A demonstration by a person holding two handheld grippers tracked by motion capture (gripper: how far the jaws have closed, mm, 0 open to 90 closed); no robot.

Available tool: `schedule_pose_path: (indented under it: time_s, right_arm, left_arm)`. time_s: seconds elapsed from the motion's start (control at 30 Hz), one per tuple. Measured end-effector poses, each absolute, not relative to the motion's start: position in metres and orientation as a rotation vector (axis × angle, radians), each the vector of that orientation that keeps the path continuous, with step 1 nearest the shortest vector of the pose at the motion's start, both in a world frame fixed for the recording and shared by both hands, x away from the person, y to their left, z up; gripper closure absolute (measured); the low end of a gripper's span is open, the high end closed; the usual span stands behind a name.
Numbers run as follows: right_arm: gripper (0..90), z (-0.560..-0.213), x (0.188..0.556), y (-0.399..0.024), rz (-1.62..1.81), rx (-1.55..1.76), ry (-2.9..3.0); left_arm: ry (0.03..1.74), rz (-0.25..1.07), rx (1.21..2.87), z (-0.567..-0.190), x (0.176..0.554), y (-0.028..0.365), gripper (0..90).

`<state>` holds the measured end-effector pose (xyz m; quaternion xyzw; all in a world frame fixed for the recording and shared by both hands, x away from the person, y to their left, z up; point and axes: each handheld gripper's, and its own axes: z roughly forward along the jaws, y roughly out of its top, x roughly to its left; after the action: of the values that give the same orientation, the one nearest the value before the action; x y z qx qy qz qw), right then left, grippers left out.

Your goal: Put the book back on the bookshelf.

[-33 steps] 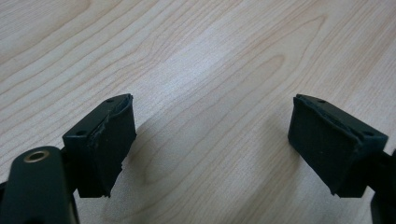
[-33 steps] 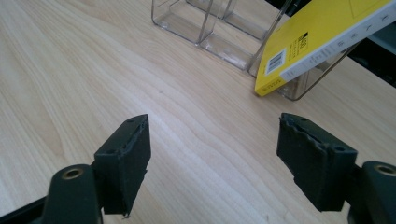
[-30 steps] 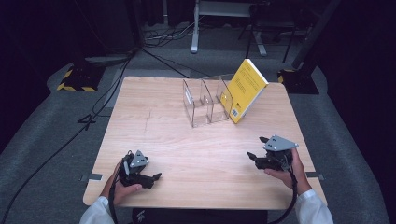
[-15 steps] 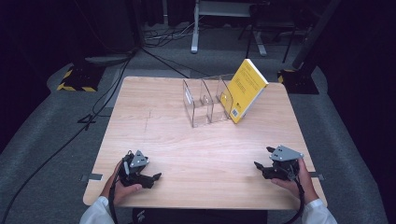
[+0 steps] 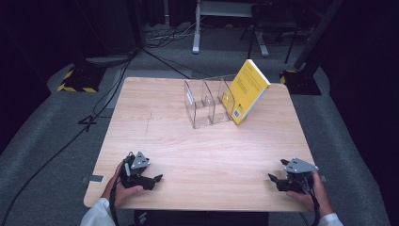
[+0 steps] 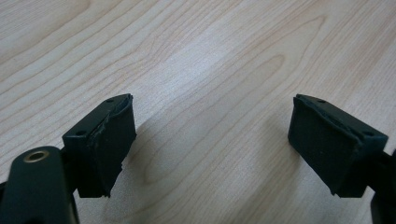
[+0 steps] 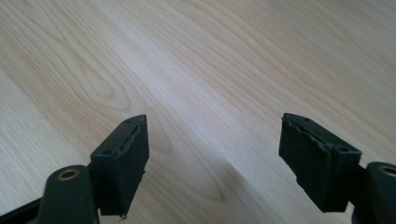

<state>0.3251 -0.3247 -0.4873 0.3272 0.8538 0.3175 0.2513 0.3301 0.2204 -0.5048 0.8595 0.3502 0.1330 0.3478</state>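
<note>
A yellow book (image 5: 248,91) leans against the right end of a clear plastic rack (image 5: 207,102) at the back of the wooden table (image 5: 202,150). My left gripper (image 5: 157,179) rests near the front left corner, held by a hand. In its own view my left gripper (image 6: 210,144) stands open over bare wood. My right gripper (image 5: 274,178) sits low near the front right corner. Seen along its own jaws, the right gripper (image 7: 212,161) is open too, with nothing between the pads.
The rack has several upright slots, the left ones without anything in them. Dark grey floor with cables (image 5: 94,113) surrounds the table. A stand base (image 5: 77,77) with yellow-black tape sits at the back left. Bare wood lies between the grippers and the rack.
The right hand has drawn back toward the front right edge and sunk lower. The left hand, the book and the rack stay where they were.
</note>
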Motion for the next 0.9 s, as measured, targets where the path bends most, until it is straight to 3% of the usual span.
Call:
schedule_pose_path:
  time_s: [0.57, 0.9]
  right_arm:
    - [21.8, -0.504, 0.311, -0.376, 1.006, 1.224, 2.251]
    - [21.3, -0.505, 0.311, -0.376, 0.997, 1.221, 2.245]
  left_arm:
    - [0.916, 0.347, 2.229, -0.505, 0.331, 0.22, 15.4]
    - [0.92, 0.351, 2.226, -0.505, 0.33, 0.22, 15.4]
